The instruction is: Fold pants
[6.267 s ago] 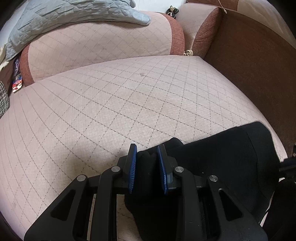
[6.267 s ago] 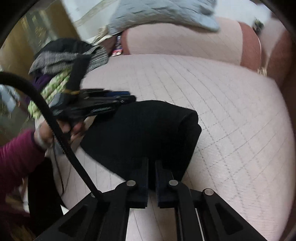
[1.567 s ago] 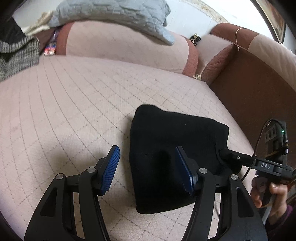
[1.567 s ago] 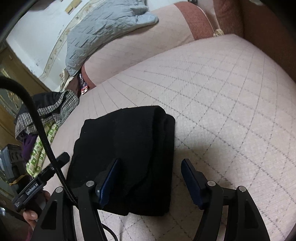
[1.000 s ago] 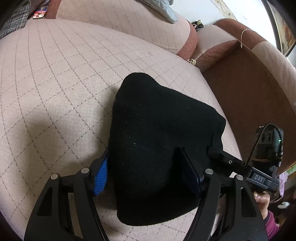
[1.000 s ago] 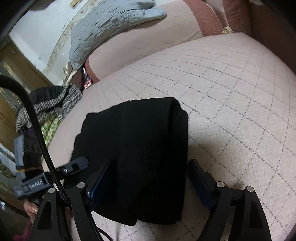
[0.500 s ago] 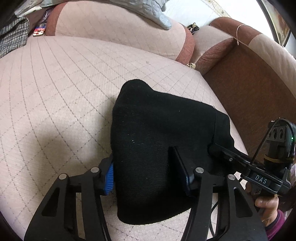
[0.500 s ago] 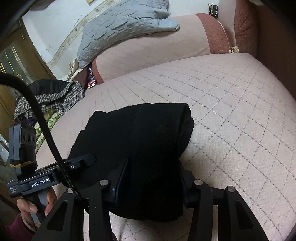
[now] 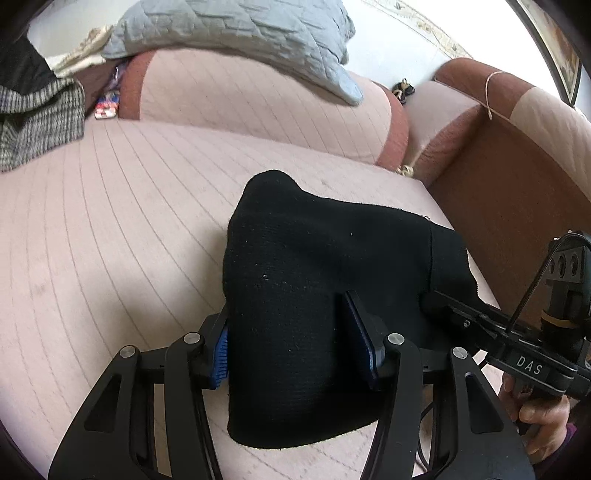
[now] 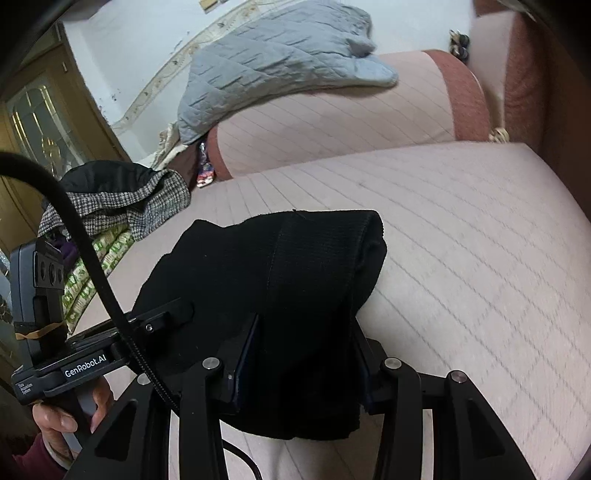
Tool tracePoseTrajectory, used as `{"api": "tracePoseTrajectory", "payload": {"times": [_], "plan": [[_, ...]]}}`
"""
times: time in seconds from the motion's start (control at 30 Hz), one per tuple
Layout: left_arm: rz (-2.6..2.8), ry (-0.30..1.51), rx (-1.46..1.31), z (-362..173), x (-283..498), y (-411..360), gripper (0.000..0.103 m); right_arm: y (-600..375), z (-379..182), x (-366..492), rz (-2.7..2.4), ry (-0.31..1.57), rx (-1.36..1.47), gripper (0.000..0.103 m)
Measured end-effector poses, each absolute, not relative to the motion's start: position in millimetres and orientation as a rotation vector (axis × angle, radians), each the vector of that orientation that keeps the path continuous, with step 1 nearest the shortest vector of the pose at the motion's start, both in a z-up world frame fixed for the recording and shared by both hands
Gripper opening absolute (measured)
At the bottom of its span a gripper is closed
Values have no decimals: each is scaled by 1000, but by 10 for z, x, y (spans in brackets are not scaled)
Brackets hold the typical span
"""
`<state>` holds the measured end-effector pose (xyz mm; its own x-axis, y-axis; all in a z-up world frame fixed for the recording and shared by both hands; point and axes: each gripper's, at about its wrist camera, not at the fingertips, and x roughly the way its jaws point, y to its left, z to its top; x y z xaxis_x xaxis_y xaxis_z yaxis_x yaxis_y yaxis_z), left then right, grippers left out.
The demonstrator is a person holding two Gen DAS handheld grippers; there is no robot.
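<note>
Behind the pants (image 9: 314, 280) a grey quilt (image 9: 236, 33) drapes over the sofa (image 9: 110, 221) backrest. To their left, in your right wrist view, sits a heap of clothes (image 10: 122, 206) topped by a checked piece. Nothing stands between your grippers and the pants. The folded black pants sit on the seat cushion, near its front edge. Your left gripper (image 9: 295, 349) is clamped on their left end, both blue pads pressed into the cloth. Your right gripper (image 10: 303, 358) is clenched on the other end, where the ribbed band (image 10: 314, 258) runs, and your right hand (image 9: 543, 424) shows below it.
</note>
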<state>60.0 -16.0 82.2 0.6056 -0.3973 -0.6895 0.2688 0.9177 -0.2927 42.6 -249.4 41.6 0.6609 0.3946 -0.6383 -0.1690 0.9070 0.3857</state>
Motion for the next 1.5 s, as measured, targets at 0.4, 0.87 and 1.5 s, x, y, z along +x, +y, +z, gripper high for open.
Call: {"api": "tracePoseTrajectory", "payload": {"times": [0.4,0.87,1.5], "plan": [[-348,816,-147,794,1065,-212,53,-2490,390,882,308,779,323,43],[-274,909,-191,362,1319,-80,59,-2455,46,1070,210,838,195,59],[-115,742,-7,777,641,-202,58,-2251,509,382,166,660,146,59]]}}
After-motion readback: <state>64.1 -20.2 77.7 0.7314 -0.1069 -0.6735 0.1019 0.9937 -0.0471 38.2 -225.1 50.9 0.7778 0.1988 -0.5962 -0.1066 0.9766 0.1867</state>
